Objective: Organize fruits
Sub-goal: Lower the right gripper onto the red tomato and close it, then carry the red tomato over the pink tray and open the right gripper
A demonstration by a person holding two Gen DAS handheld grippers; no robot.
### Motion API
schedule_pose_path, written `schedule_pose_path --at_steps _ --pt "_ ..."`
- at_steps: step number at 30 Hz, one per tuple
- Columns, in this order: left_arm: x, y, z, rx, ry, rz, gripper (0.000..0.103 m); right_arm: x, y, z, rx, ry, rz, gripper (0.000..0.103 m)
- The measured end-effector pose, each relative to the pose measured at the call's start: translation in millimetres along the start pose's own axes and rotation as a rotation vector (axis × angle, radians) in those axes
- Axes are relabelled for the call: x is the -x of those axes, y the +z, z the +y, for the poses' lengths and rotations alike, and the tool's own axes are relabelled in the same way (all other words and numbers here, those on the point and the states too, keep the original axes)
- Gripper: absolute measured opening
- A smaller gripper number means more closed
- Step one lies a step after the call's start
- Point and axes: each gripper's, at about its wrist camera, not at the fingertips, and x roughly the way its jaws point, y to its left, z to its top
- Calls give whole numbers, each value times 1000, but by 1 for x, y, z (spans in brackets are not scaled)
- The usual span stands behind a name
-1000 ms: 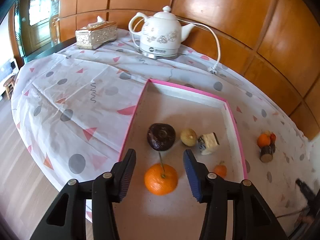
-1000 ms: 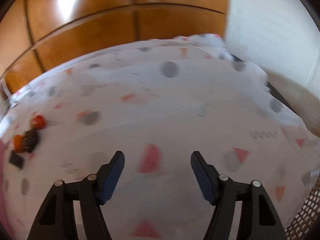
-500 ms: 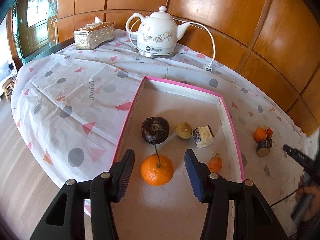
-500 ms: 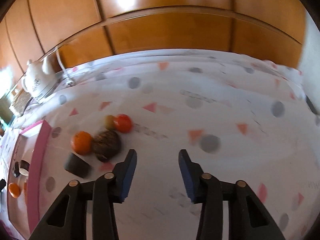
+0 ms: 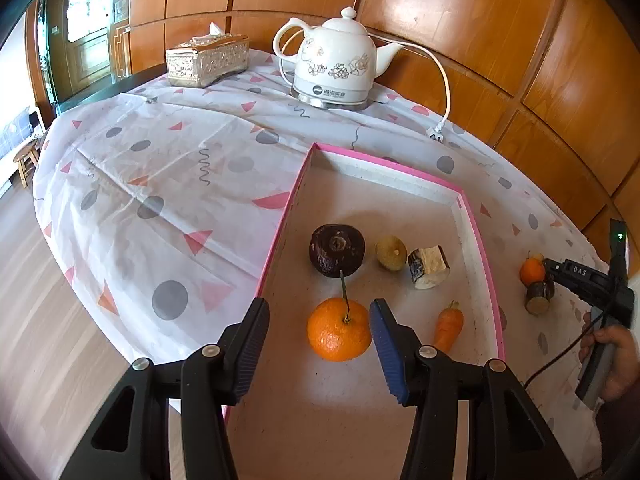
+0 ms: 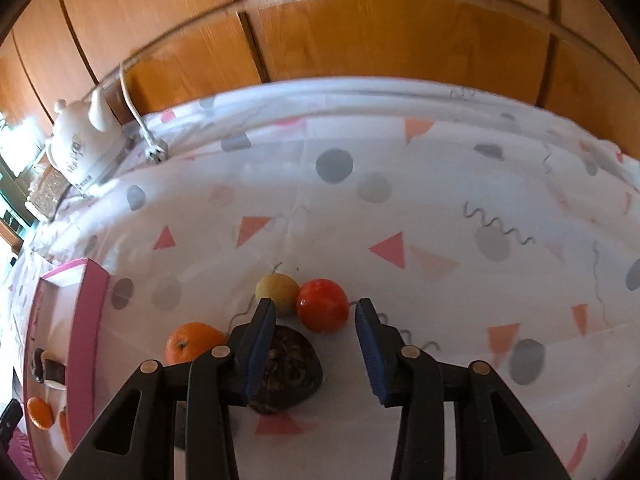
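The bench [image 5: 168, 184] is round and covered by a white cloth printed with grey dots, pink and orange triangles and squiggles. Varnished wooden wall panels [image 5: 460, 20] curve behind it; pale wood flooring [image 5: 36, 320] lies at 8 o'clock in the left wrist view.

At 12 o'clock on the bench stand one white ceramic electric kettle with a flower print [image 5: 334, 68], its white cord and plug [image 5: 436, 132] trailing to 2 o'clock, and one ornate gold tissue box [image 5: 206, 60] at 11 o'clock.

One shallow pink-edged cardboard tray [image 5: 478, 240] holds five items: one orange mandarin with a stem [image 5: 339, 334], one dark purple round fruit [image 5: 337, 250], one small yellow-green fruit [image 5: 391, 253], one cut pale chunk with dark skin [image 5: 429, 266] and one small carrot [image 5: 449, 326].

Outside the tray, at 9 o'clock of the right wrist view's centre, lies a loose group: one small orange [image 6: 192, 342], one yellow-green round fruit [image 6: 278, 290], one red round fruit [image 6: 323, 310] and one dark brown wrinkled fruit [image 6: 290, 368]. A further dark piece beside them is mostly hidden.

The left claw [image 5: 318, 348] stands moderately wide above the tray, its pads either side of the mandarin without touching it. The right claw [image 6: 316, 348] is closing over the loose group; its left pad overlaps the dark brown fruit, its right pad stands clear, and nothing is gripped. A person's hand [image 5: 612, 356] holds that tool.
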Motion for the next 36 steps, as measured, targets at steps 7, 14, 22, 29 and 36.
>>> schedule_pose_path --at_steps 7,14,22,29,36 --pt "-1 -1 -1 3 -2 5 54 1 -2 -7 -14 28 -4 23" --pt "7 0 4 25 7 -16 57 20 -8 -12 -41 37 -46 23" --pt "14 0 7 37 -1 -33 57 61 -20 5 6 100 -114 23" --pt "17 -1 8 49 -6 -33 57 89 -49 56 130 275 -93 23" --pt "22 -2 13 69 -6 -47 60 89 -83 129 277 434 0 23"
